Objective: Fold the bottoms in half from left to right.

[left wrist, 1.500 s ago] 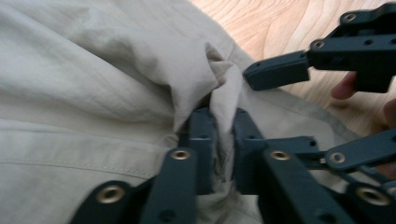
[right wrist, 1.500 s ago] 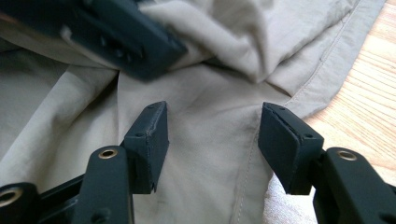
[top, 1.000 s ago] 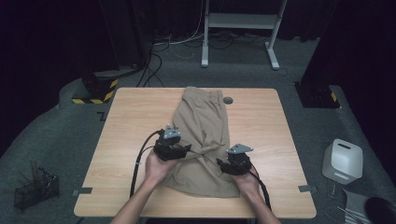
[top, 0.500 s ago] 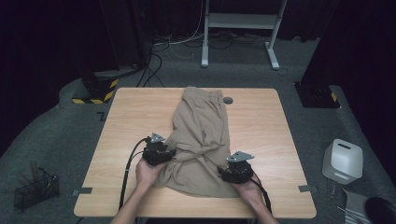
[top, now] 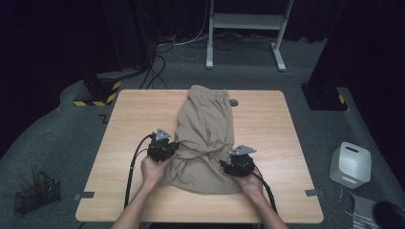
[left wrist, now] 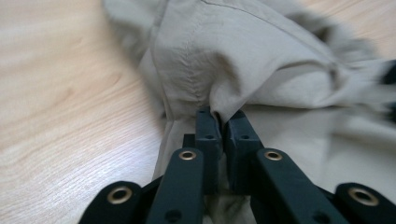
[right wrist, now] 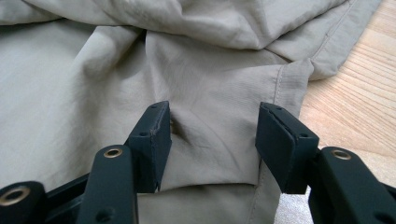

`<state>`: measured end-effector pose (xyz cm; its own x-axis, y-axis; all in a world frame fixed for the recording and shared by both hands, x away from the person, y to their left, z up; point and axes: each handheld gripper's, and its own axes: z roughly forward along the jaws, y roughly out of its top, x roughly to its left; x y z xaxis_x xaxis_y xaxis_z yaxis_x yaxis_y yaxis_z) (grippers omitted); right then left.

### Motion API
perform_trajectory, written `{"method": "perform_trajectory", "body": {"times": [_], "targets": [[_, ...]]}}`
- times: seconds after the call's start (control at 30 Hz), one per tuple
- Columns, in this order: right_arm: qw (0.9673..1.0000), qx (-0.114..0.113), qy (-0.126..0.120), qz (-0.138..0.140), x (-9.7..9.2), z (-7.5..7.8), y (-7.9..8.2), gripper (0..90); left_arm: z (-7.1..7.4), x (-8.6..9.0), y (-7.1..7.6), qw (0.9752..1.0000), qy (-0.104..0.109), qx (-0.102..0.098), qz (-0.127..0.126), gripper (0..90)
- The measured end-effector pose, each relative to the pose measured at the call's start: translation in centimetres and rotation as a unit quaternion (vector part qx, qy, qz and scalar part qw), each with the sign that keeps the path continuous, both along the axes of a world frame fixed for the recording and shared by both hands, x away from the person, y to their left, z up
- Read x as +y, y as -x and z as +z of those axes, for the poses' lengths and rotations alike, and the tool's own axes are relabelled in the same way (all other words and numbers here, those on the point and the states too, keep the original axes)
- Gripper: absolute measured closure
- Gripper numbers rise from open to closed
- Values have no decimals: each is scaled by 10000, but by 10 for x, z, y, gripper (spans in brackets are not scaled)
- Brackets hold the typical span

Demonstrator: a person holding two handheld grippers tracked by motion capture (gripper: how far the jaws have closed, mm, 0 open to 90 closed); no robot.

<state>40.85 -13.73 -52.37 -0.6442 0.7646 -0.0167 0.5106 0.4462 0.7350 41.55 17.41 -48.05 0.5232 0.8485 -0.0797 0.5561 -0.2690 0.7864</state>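
Right now a pair of crumpled khaki fabric shorts [top: 207, 133] lies along the middle of the light wooden table [top: 124, 119], waistband toward the far edge and the bunched legs toward the person. At the garment's left edge, the left gripper [top: 167, 148] has just been closing, and its black jaws now stand pressed together on a fold of the khaki cloth [left wrist: 219, 93], as the left gripper view shows, with bare wood just beside it. On the garment's right side, the right gripper [top: 228, 166] rests on the fabric with its jaws spread wide; in the right gripper view a flat hemmed panel of the cloth [right wrist: 210, 121] lies between the two pads [right wrist: 154, 140], which do not squeeze it.
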Motion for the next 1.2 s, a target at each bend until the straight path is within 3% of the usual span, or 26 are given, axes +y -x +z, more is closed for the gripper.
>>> {"method": "perform_trajectory", "body": {"times": [0.07, 0.13, 0.2, 0.3, 0.47, 0.53, 0.57, 0.63, 0.77, 0.87, 0.97, 1.07, 1.2], "targets": [[10000, 0, 0, -5, 0, 0, 0, 452, 10, -4, 13, 9996, 93, -135, -233, 860], [10000, 11, -1, -41, 0, 0, 1, 452, 15, -12, 27, 9985, 40, -226, -498, 860], [10000, 57, 35, -72, 0, 1, 4, 447, 13, -23, 37, 9971, -71, -230, -726, 858], [9999, 76, -60, -69, -6, 3, 14, 440, -1, -39, 42, 9953, -250, -51, -932, 858], [9998, 197, 36, 21, -16, 6, 28, 446, -29, -57, 36, 9930, -639, 249, -965, 860], [9998, 156, 91, 34, -17, 4, 27, 459, -34, -59, 30, 9931, -677, 308, -906, 864], [9998, 140, 108, 6, -16, 4, 25, 464, -34, -59, 27, 9939, -636, 305, -852, 866], [9999, 88, 105, -2, -14, 3, 18, 464, -34, -62, 17, 9937, -774, 250, -774, 868], [9999, 12, 43, -138, -7, 1, -5, 464, -32, -66, -3, 9951, -741, 312, -578, 870], [9998, 18, 34, -190, -3, 1, -15, 464, -26, -72, 6, 9946, -663, 217, -764, 872], [9998, -4, 32, -187, -4, 1, -14, 463, -22, -84, 27, 9914, -686, 122, -1109, 869], [9998, -7, 35, -181, -8, 1, -7, 462, -28, -97, 38, 9872, -828, 198, -1351, 844], [9997, 56, 49, -253, -17, 2, 0, 457, -28, -98, 40, 9885, -602, 256, -1361, 737]]}}
